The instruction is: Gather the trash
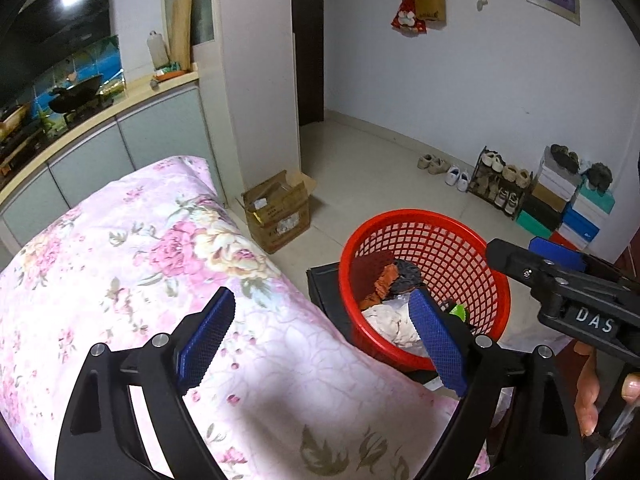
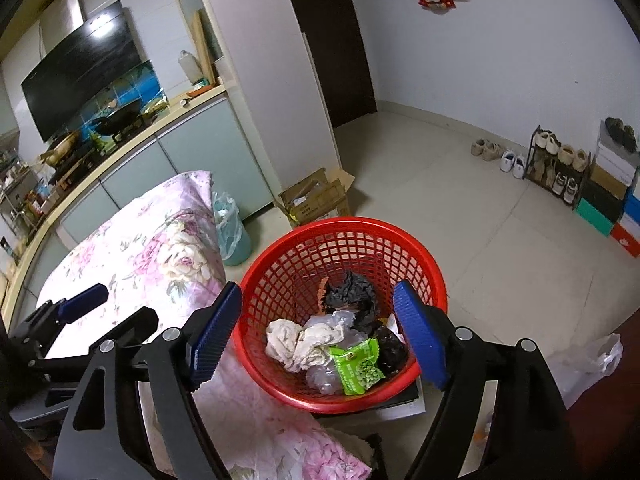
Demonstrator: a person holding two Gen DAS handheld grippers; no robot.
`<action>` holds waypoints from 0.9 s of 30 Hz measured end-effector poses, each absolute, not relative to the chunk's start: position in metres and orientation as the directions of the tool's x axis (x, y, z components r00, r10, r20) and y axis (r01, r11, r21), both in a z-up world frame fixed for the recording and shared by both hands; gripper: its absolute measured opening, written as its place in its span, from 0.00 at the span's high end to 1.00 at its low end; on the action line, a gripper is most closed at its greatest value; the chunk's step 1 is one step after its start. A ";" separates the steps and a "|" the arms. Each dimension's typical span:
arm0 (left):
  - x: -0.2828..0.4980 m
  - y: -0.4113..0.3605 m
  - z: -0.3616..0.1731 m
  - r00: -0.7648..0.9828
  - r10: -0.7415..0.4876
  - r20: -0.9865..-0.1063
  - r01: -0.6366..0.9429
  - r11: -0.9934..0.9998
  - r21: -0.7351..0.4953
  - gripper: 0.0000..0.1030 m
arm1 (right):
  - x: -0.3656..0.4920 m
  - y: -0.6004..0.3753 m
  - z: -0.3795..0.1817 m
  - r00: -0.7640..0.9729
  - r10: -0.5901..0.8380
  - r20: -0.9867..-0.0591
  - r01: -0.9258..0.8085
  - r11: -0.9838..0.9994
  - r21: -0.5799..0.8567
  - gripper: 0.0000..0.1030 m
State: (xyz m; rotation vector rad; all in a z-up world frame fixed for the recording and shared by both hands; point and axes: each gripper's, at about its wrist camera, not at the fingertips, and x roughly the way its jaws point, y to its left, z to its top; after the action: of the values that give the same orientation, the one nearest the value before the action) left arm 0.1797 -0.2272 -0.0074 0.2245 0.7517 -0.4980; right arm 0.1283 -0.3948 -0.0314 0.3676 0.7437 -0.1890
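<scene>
Tongs first: the left gripper (image 1: 324,336) has its jaws spread wide with nothing between them, hanging over the pink floral quilt (image 1: 132,264) at lower left of the left wrist view. One of its blue pads (image 1: 436,340) overlaps the near rim of the basket in that frame, but I can't tell if it actually touches. The right gripper (image 2: 318,338) is spread apart too and empty, framing the red basket (image 2: 424,268) in the lower middle of its own view.

No earlier frame to compare, so that's just how they sit.

Trash is all down in the basket: a green snack wrapper (image 2: 358,366) at the front, a crumpled whitish rag (image 2: 296,340) just left of it, clear plastic (image 2: 328,376) underneath, a black crumpled bag (image 2: 354,288) toward the back, and something orange (image 2: 321,294) beside that. The basket stands on a dark box (image 1: 322,288), right beside the quilt's edge.

Further out: a cardboard box (image 2: 316,196) on the tile floor at centre, a bin with a plastic liner (image 2: 230,228) behind the quilt, and a shoe rack (image 2: 556,168) with stacked shoeboxes (image 1: 568,208) at the right edge. Kitchen counter with a wok (image 2: 120,120) runs along the upper left. A hand (image 1: 588,396) shows at lower right of the left wrist view, holding the right gripper.
</scene>
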 end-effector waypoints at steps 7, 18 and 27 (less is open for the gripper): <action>0.167 -0.198 0.001 0.666 -0.326 -0.671 0.466 0.884 0.033 0.16 | 0.123 -0.378 -0.021 0.750 -0.019 -0.661 0.245 0.936 0.251 0.20; 0.143 -0.143 0.015 0.717 -0.277 -0.639 0.373 0.928 0.017 0.16 | 0.092 -0.329 0.007 0.826 0.021 -0.564 0.117 0.971 0.207 0.09; 0.115 -0.116 0.016 0.764 -0.216 -0.608 0.288 0.957 0.022 0.08 | 0.055 -0.306 0.009 0.845 0.019 -0.534 0.085 0.982 0.170 0.07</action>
State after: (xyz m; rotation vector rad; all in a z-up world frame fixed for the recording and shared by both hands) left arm 0.1153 -0.1155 0.0160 0.1170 0.6455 -0.2749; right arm 0.0553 -0.3060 0.0088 0.1903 0.5641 -0.0351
